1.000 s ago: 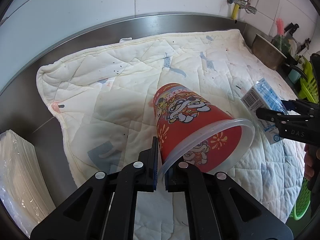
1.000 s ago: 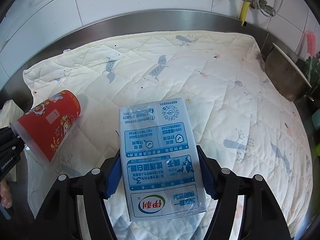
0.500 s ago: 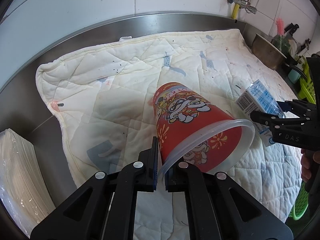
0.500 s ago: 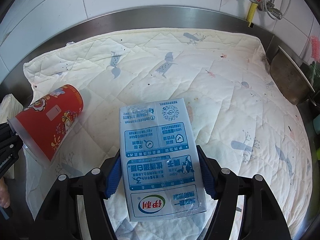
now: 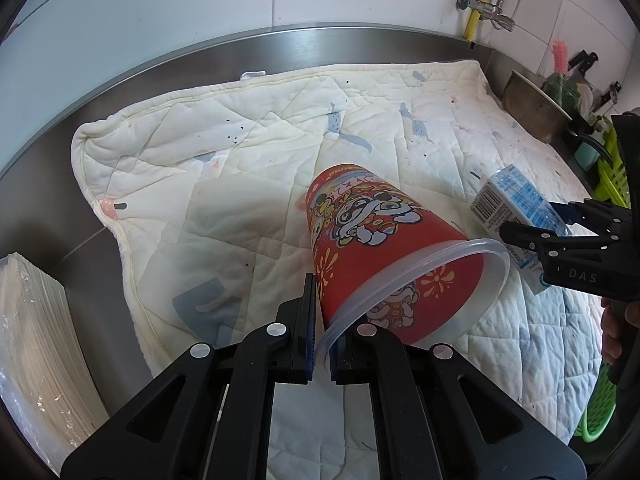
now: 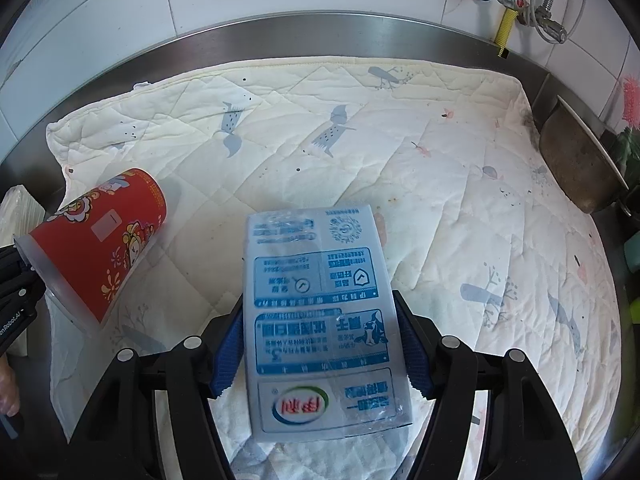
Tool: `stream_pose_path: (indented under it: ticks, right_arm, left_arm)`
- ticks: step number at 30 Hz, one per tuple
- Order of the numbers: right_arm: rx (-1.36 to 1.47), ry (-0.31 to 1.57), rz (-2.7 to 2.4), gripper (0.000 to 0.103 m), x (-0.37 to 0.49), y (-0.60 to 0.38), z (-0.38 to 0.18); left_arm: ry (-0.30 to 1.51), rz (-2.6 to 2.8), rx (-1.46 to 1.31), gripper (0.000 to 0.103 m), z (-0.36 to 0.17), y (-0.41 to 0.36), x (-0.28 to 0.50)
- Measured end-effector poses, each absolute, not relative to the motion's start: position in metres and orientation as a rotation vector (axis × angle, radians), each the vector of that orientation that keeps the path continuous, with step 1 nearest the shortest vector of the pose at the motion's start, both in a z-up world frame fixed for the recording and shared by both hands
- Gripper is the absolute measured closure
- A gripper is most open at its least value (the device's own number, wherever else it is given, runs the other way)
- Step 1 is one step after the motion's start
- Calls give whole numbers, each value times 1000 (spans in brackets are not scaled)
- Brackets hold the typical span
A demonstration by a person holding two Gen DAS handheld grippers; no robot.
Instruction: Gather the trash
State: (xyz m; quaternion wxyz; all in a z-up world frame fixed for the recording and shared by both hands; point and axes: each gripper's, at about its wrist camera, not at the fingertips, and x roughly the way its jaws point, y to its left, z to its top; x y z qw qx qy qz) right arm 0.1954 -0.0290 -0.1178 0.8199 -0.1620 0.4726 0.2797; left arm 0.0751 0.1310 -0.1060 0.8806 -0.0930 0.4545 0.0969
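My left gripper point(image 5: 320, 332) is shut on the clear rim of a red printed paper cup point(image 5: 384, 248), holding it tilted above the quilted white cloth point(image 5: 224, 184). The cup also shows at the left of the right wrist view point(image 6: 104, 240). My right gripper point(image 6: 320, 344) is shut on a blue and white milk carton point(image 6: 320, 312), gripped by its sides between the blue pads. The carton point(image 5: 516, 212) and the right gripper point(image 5: 568, 240) show at the right of the left wrist view, close to the cup's mouth.
The cloth covers a steel counter point(image 6: 320, 36) under a white tiled wall. A metal bowl point(image 6: 576, 168) stands at the right edge. A stack of white paper point(image 5: 32, 344) lies at the left. A green basket point(image 5: 596, 408) sits at the lower right.
The right gripper with the carton has drifted left, nearer the cup. The left gripper and cup have barely moved.
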Motion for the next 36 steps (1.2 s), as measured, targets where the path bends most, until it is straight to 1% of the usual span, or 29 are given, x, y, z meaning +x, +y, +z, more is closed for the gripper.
stream_pose_path:
  ticks: [22, 36]
  right_arm:
    - [-323, 996, 586, 42, 187, -42, -111]
    - [-258, 964, 522, 42, 160, -92, -90]
  left_arm:
    - [941, 201, -201, 99, -104, 130, 73]
    - [907, 123, -176, 99, -85, 99, 72]
